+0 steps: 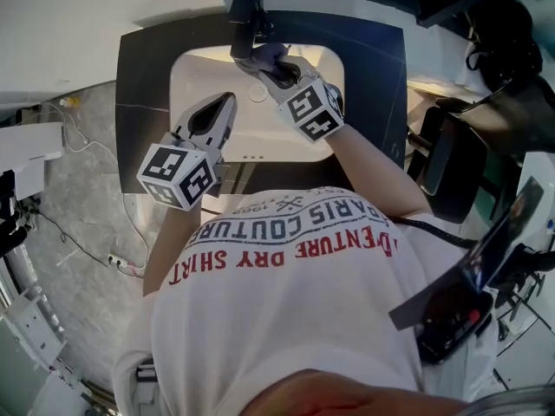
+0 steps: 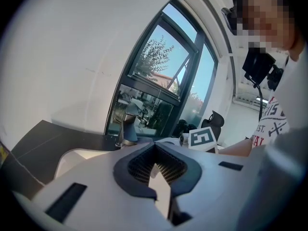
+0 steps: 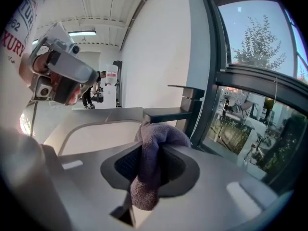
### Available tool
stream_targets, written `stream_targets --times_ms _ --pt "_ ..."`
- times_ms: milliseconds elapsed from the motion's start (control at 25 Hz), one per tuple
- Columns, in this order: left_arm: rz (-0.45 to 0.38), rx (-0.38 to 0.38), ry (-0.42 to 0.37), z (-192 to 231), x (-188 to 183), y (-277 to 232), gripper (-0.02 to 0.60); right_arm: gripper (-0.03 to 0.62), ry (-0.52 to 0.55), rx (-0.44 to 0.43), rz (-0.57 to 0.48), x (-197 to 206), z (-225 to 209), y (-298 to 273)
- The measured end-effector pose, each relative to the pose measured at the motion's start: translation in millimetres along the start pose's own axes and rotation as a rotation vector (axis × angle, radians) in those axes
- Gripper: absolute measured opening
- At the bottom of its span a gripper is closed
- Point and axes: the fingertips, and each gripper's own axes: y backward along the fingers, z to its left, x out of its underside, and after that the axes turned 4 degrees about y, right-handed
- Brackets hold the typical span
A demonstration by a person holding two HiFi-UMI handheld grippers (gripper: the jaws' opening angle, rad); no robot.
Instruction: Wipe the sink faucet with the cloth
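Purple cloth (image 3: 148, 163) is clamped in right gripper (image 3: 153, 146), pressed on faucet (image 3: 179, 113) at sink's (image 1: 184, 83) back edge; left gripper (image 2: 156, 163) closed, empty; wiping judged unfinished.

Faucet (image 1: 246, 17) behind the basin (image 1: 195, 74), cloth (image 1: 265, 58) in the right claw (image 1: 279, 72) at its spout, left claw (image 1: 222, 111) over the basin's left.

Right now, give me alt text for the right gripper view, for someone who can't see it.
The right claw is shut on a purple-grey cloth, held close under the spout of the dark faucet; contact is unclear. A white sink lies behind, a window at right.
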Motion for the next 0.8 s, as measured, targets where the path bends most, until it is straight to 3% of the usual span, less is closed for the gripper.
stream_targets --times_ms 160,400,560,800 --pt "-0.044 -0.004 -0.020 -36 -3 17 0.002 0.075 0.001 -0.001 -0.023 -5 18 53" --pt "-0.064 -0.049 -0.038 -90 24 60 0.002 0.075 -0.016 -0.016 -0.120 -24 55 123" --pt "-0.070 -0.098 -0.029 -104 35 86 0.002 0.075 -0.019 -0.034 -0.160 -32 75 146" --pt "-0.090 -0.091 -0.046 -105 30 95 0.002 0.075 -0.017 -0.035 -0.164 -37 86 151"
